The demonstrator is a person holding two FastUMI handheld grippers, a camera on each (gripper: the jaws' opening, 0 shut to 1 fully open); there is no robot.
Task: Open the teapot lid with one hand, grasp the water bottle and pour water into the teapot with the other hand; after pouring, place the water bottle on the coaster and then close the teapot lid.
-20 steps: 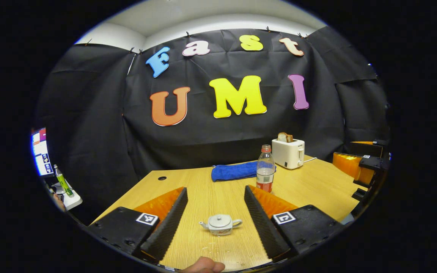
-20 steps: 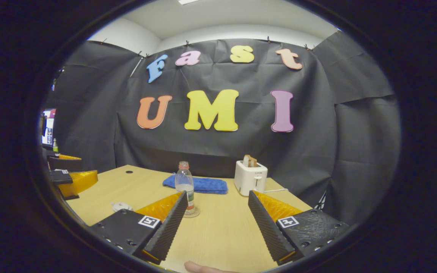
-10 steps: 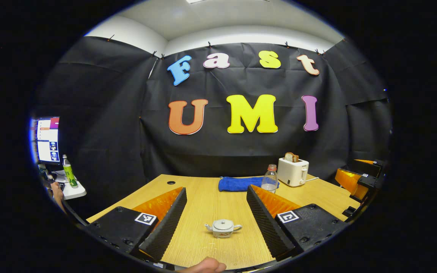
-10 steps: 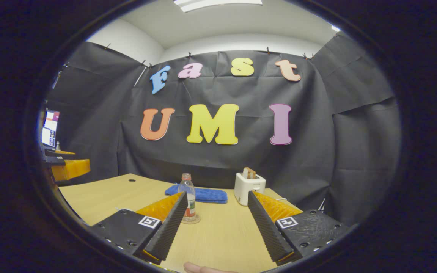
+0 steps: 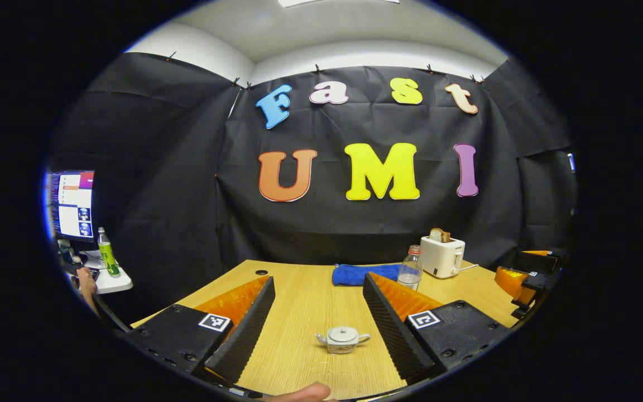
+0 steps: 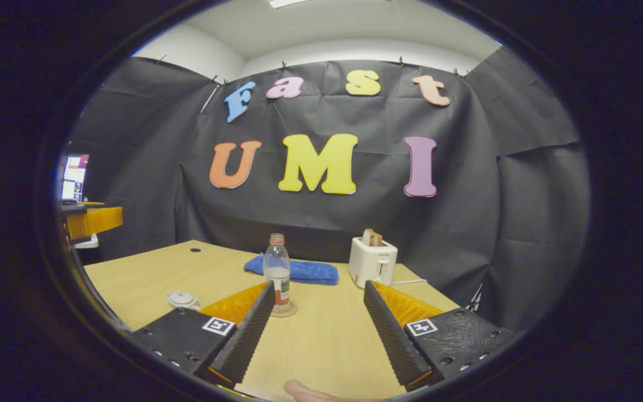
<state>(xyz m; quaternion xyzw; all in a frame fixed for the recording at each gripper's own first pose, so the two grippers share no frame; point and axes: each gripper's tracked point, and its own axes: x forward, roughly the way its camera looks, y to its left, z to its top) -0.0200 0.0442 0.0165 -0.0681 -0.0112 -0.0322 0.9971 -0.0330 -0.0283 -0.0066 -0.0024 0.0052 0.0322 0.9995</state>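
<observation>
A small white teapot (image 5: 342,339) with its lid on sits on the wooden table, between the fingers of my open left gripper (image 5: 318,304) and a little beyond them. Partly behind that gripper's right finger stands the clear water bottle (image 5: 411,269). In the right gripper view the water bottle (image 6: 278,275) stands upright on a round coaster (image 6: 284,311), just past the left finger of my open right gripper (image 6: 316,306), which holds nothing. The teapot (image 6: 182,300) peeks out at the left there. The other gripper (image 5: 528,273) shows at the right edge of the left gripper view.
A blue towel (image 6: 293,271) lies at the back of the table (image 6: 148,273). A white toaster (image 6: 373,260) with bread in it stands at the back right. Off the table's left side are a monitor (image 5: 71,204) and a green bottle (image 5: 108,261).
Both grippers have pulled back and risen from the table, so the teapot and bottle look smaller and farther. The left gripper view has swung left, with the teapot now right of centre. Both stay open.
</observation>
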